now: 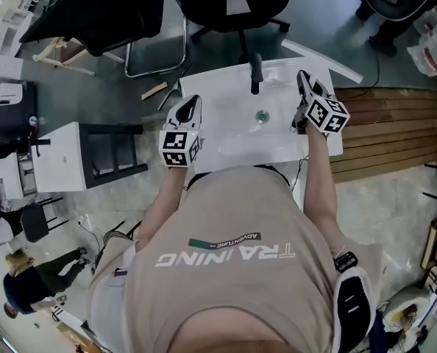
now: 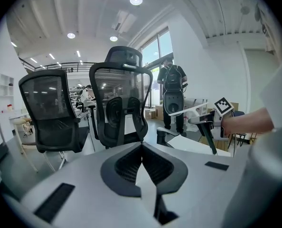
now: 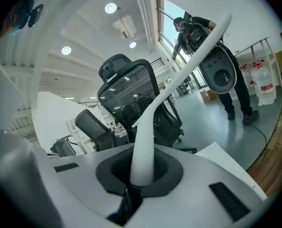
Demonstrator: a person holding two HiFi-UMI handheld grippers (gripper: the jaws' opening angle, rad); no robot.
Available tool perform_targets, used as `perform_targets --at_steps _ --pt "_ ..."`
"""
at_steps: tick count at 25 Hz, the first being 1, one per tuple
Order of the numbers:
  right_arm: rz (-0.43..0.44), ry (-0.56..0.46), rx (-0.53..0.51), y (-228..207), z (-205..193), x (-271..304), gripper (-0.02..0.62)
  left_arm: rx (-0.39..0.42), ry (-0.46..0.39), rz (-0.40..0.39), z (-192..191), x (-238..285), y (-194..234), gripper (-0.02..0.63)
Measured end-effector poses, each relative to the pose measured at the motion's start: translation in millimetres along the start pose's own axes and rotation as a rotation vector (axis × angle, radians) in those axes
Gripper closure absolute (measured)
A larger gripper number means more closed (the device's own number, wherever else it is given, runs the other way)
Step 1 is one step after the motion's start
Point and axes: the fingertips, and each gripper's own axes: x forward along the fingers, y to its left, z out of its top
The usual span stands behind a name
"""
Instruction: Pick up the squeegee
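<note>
Deep inside right tongs (image 3: 140, 175) (squeegee (image 3: 144, 144) butt)

Beige T-shirt (image 1: 226, 219) with white lettering

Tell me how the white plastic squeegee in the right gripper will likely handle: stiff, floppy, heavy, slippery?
The white plastic squeegee is probably stiff: handle and long blade hold their shape in the air. It looks slim, so likely light. The right gripper clamps only the handle's end in its jaws, so the blade may lever in the grip.
</note>
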Motion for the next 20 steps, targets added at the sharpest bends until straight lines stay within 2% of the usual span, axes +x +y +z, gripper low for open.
perform_targets --at_steps 11,20 --pt "0.082 -0.010 -0.027 24.6 15.4 -2.6 0.568 -0.009 -0.005 0.008 -5.8 -10.5 -2.4 0.592" --pt "0.177 -0.015 -0.100 52.7 50.4 -0.2 0.568 -0.026 -0.003 0.037 -10.7 -20.2 -8.8 0.592"
